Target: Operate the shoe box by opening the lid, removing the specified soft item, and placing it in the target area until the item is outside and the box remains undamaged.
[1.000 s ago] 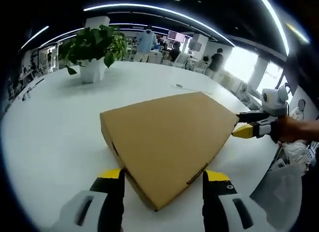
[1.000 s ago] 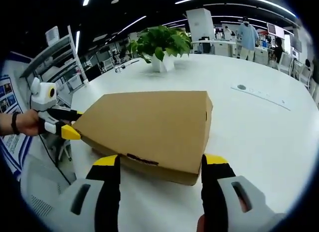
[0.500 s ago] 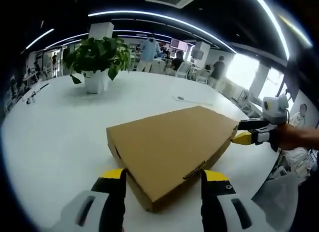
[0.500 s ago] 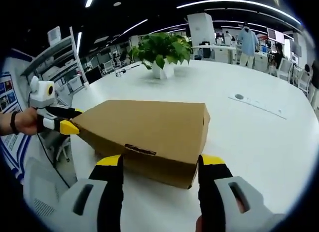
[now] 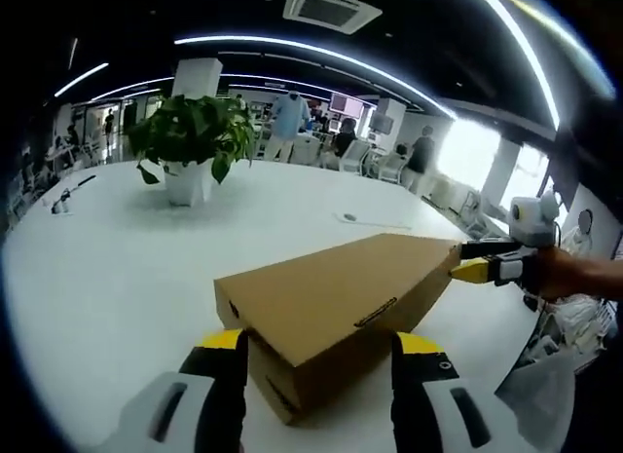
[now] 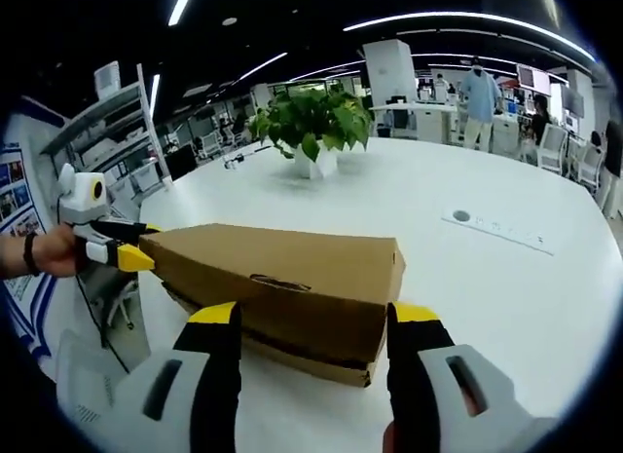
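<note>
Lid [image 5: 331, 292] risen since earlier frame, gap now along box [image 6: 292, 321] front. Box on table [image 5: 107, 278], centre. Left gripper [image 5: 316, 395], right gripper [image 6: 304, 370]: jaws spread, straddling lid ends. Step: opening lid. Next: tip lid toward 12 o'clock; soft item hidden.

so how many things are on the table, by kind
box: 1
potted plant: 1
flat strip: 1
small dark item at the far edge: 1
total: 4
</note>
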`<state>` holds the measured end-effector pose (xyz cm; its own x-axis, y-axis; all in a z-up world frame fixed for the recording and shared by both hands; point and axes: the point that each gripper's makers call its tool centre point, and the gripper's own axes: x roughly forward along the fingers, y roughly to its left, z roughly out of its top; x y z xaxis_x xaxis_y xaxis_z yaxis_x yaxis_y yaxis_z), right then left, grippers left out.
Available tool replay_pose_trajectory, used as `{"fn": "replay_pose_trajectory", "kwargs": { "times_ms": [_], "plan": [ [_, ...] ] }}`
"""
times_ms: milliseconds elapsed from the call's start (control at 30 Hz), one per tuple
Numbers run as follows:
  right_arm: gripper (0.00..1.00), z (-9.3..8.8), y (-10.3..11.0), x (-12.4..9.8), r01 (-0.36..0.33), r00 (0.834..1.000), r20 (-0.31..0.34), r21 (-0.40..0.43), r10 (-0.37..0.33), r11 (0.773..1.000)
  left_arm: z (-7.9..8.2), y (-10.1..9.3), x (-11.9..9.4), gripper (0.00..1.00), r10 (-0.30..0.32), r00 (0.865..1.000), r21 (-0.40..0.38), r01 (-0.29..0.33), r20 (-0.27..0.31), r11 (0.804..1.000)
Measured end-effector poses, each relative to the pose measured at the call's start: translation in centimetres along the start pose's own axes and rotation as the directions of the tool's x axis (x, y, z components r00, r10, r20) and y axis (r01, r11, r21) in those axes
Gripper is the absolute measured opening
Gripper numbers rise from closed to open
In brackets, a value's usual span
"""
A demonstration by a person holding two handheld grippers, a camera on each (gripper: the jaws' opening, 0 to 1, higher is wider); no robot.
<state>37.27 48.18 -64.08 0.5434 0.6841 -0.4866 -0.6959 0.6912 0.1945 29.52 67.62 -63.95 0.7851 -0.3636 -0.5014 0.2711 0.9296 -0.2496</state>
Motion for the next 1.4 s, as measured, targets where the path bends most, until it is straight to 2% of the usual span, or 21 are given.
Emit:
{"fn": "replay_pose_trajectory", "kwargs": {
  "times_ms": [167, 333, 467, 667, 800, 833, 867, 900, 967, 1000, 1033, 1067, 1133, 1167, 1200, 1233, 1300, 1333, 1400],
  "plan": [
    [0.56, 0.9, -0.1, 0.1, 0.009, 1.000, 0.001, -0.028, -0.009, 1.000, 0.5, 0.0, 0.1, 0.61, -0.005, 1.000, 0.025, 0.005, -0.002, 1.000],
    [0.56, 2.1, -0.3, 0.1, 0.015, 1.000, 0.021, -0.026, -0.014, 1.000, 1.6, 0.1, 0.1, 0.61, -0.007, 1.000, 0.035, 0.006, 0.021, 0.999],
    [0.57, 2.9, -0.5, 0.4, 0.022, 1.000, 0.019, -0.056, -0.021, 0.998, 2.2, 0.3, 0.4, 0.61, -0.004, 1.000, 0.046, 0.003, 0.029, 0.999],
    [0.57, 4.5, -0.8, 0.5, 0.030, 0.999, 0.038, -0.062, -0.027, 0.998, 3.9, 0.6, 0.4, 0.61, -0.010, 0.998, 0.053, 0.006, 0.067, 0.999],
    [0.56, 5.8, -0.9, 0.5, 0.030, 0.998, 0.058, -0.059, -0.027, 0.998, 5.0, 0.6, 0.3, 0.61, -0.019, 0.996, 0.084, 0.011, 0.089, 0.996],
    [0.56, 6.0, -0.8, 0.6, 0.026, 0.998, 0.061, -0.063, -0.022, 0.998, 5.5, 0.4, 0.2, 0.59, -0.033, 0.994, 0.104, 0.022, 0.103, 0.994],
    [0.56, 6.0, -1.0, 0.6, 0.030, 0.998, 0.057, -0.078, -0.025, 0.996, 6.0, 0.1, 0.2, 0.53, -0.053, 0.992, 0.114, 0.040, 0.114, 0.993],
    [0.56, 5.6, -1.2, 0.5, 0.036, 0.999, 0.024, -0.125, -0.033, 0.992, 6.7, 0.1, 0.3, 0.46, -0.047, 0.990, 0.132, 0.029, 0.132, 0.991],
    [0.56, 5.3, -1.0, 1.0, 0.038, 0.999, 0.002, -0.177, -0.039, 0.983, 7.7, -1.3, 0.9, 0.29, -0.090, 0.987, 0.161, 0.068, 0.136, 0.985],
    [0.56, 5.1, -0.9, 1.2, 0.033, 0.999, -0.007, -0.190, -0.035, 0.981, 7.8, -1.7, 1.4, 0.27, -0.095, 0.987, 0.183, 0.070, 0.131, 0.981],
    [0.56, 5.0, -0.9, 1.4, 0.031, 0.999, -0.004, -0.172, -0.032, 0.985, 7.5, -1.9, 2.0, 0.31, -0.092, 0.991, 0.212, 0.069, 0.098, 0.975],
    [0.56, 5.0, -1.0, 1.6, 0.030, 1.000, -0.001, -0.167, -0.030, 0.985, 7.5, -1.9, 2.6, 0.32, -0.085, 0.992, 0.215, 0.064, 0.092, 0.974],
    [0.55, 5.3, -1.2, 1.7, 0.038, 0.999, 0.021, -0.125, -0.036, 0.991, 7.9, -1.8, 2.3, 0.33, -0.075, 0.991, 0.193, 0.052, 0.114, 0.980],
    [0.54, 6.0, -1.0, 1.5, 0.043, 0.997, 0.071, -0.083, -0.037, 0.996, 8.5, -1.4, 1.4, 0.32, -0.067, 0.985, 0.152, 0.042, 0.162, 0.987],
    [0.54, 6.2, -1.3, 1.5, 0.049, 0.995, 0.089, -0.059, -0.044, 0.997, 8.8, -0.8, 0.9, 0.33, -0.041, 0.981, 0.141, 0.014, 0.190, 0.990],
    [0.52, 6.2, -1.6, 1.4, 0.055, 0.994, 0.096, -0.029, -0.052, 0.998, 8.5, 0.2, 0.1, 0.34, -0.010, 0.980, 0.122, -0.015, 0.201, 0.992],
    [0.51, 6.0, -1.5, 1.5, 0.050, 0.995, 0.088, -0.038, -0.046, 0.998, 7.5, 1.6, -0.6, 0.37, 0.030, 0.981, 0.080, -0.046, 0.193, 0.996],
    [0.51, 6.0, -1.5, 1.6, 0.050, 0.995, 0.086, -0.042, -0.046, 0.998, 6.9, 1.9, -1.0, 0.39, 0.030, 0.981, 0.051, -0.040, 0.191, 0.998],
    [0.51, 6.0, -1.5, 1.7, 0.049, 0.995, 0.084, -0.043, -0.045, 0.998, 5.9, 2.3, -1.8, 0.42, 0.040, 0.982, 0.044, -0.049, 0.187, 0.998]
  ]
}}
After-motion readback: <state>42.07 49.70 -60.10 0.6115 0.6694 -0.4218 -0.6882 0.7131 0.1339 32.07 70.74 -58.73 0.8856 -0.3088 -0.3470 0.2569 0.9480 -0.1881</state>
